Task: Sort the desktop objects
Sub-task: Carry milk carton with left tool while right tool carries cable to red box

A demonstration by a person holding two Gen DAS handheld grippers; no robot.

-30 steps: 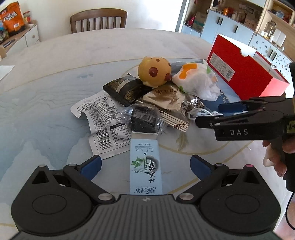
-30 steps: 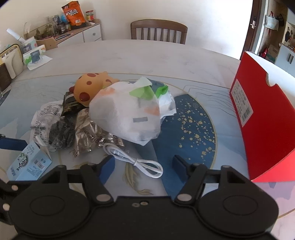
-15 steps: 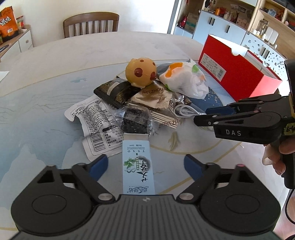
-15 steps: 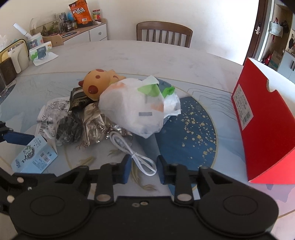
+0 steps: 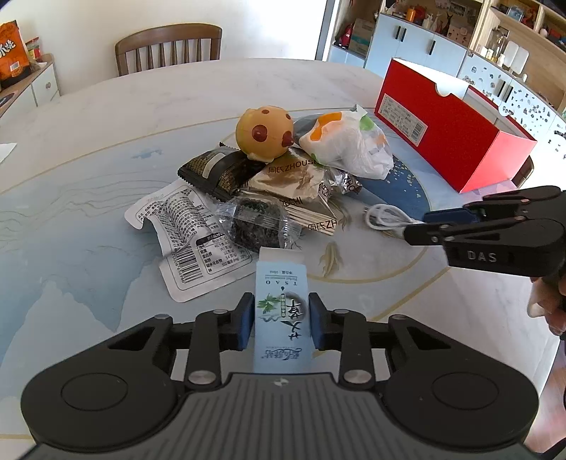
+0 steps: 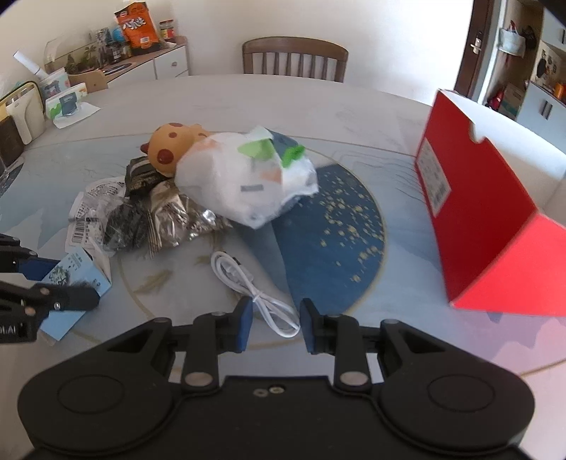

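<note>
My left gripper (image 5: 281,320) is shut on a light blue tea box (image 5: 282,311) at the near side of the pile; it also shows in the right wrist view (image 6: 76,283). My right gripper (image 6: 276,323) has its jaws narrowed around the near end of a coiled white cable (image 6: 254,290), not clamped; a gap shows on each side. The cable also shows in the left wrist view (image 5: 385,217). The pile holds a yellow spotted toy (image 5: 265,136), a white plastic bag (image 5: 348,147), dark snack packets (image 5: 215,173) and a printed wrapper (image 5: 184,230).
An open red box (image 5: 452,134) stands on the table's right side, also in the right wrist view (image 6: 484,219). A wooden chair (image 5: 169,47) is at the far edge. A cabinet with snack bags (image 6: 138,28) stands at the far left.
My left gripper's jaws closed from wide open onto the tea box. My right gripper's jaws narrowed around the cable's end, then stand slightly wider now.
</note>
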